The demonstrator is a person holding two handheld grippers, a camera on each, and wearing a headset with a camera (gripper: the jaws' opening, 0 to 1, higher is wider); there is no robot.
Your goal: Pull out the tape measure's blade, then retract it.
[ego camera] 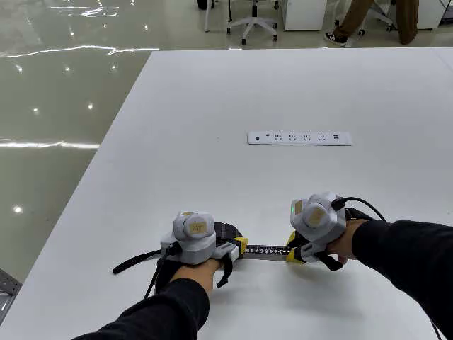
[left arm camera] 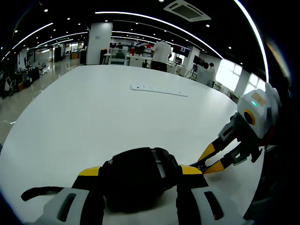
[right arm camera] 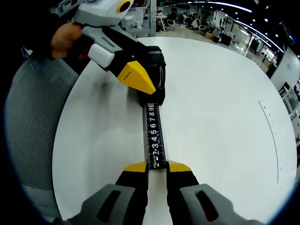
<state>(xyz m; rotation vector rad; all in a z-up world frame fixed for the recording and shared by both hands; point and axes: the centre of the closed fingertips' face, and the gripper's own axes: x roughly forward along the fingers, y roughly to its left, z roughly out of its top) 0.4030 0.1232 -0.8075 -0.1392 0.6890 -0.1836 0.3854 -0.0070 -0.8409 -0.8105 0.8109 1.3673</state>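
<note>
A black tape measure case point(left arm camera: 136, 176) sits clamped between the yellow-tipped fingers of my left gripper point(left arm camera: 140, 171), low on the white table. In the head view the case point(ego camera: 228, 232) lies at the near edge with the left gripper point(ego camera: 237, 248) beside it. A short length of black blade point(right arm camera: 154, 136) with white numbers runs from the case point(right arm camera: 152, 70) to my right gripper point(right arm camera: 156, 166), which is shut on the blade's end. In the head view the blade point(ego camera: 265, 250) spans the gap to the right gripper point(ego camera: 290, 253).
A white power strip point(ego camera: 299, 138) lies mid-table, beyond the grippers. The table's left edge point(ego camera: 106, 142) drops to a glossy floor. A black wrist strap point(ego camera: 134, 262) trails left of the case. Office chairs and a person's legs stand past the far edge.
</note>
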